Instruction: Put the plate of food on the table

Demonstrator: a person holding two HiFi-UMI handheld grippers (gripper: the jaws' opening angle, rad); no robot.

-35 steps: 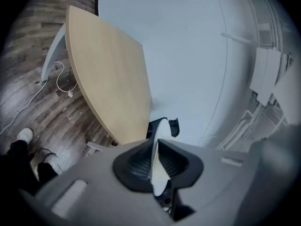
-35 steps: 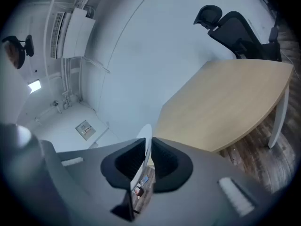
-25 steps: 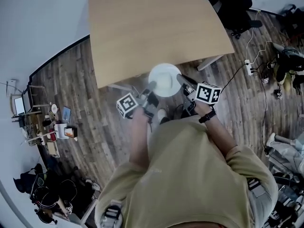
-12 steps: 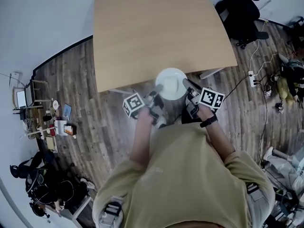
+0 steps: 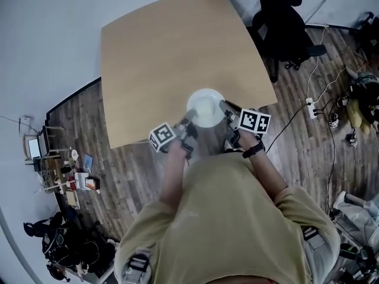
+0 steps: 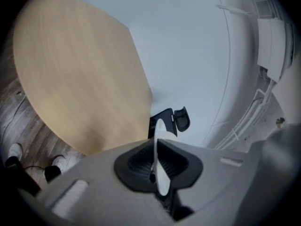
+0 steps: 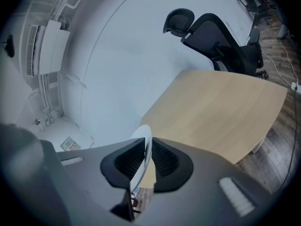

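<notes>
A white plate point(image 5: 205, 107) is held level between both grippers, over the near edge of the light wooden table point(image 5: 172, 52). I cannot make out any food on it. My left gripper point(image 5: 188, 123) pinches the plate's left rim, and its jaws are closing tighter on it. My right gripper point(image 5: 227, 107) is shut on the right rim. In the left gripper view the plate's rim point(image 6: 160, 178) stands edge-on between the dark pads of the left gripper point(image 6: 157, 166). The right gripper view shows the plate's rim point(image 7: 142, 157) clamped the same way by the right gripper point(image 7: 146, 157).
A black office chair point(image 5: 281, 16) stands at the table's far right corner. Cables and a power strip point(image 5: 309, 104) lie on the wooden floor at the right. Cluttered gear point(image 5: 71, 176) sits at the left. A white wall point(image 7: 117, 55) runs behind the table.
The plate and both grippers have moved forward, from in front of the table to over its near edge. Both grips on the rim have stayed the same.
</notes>
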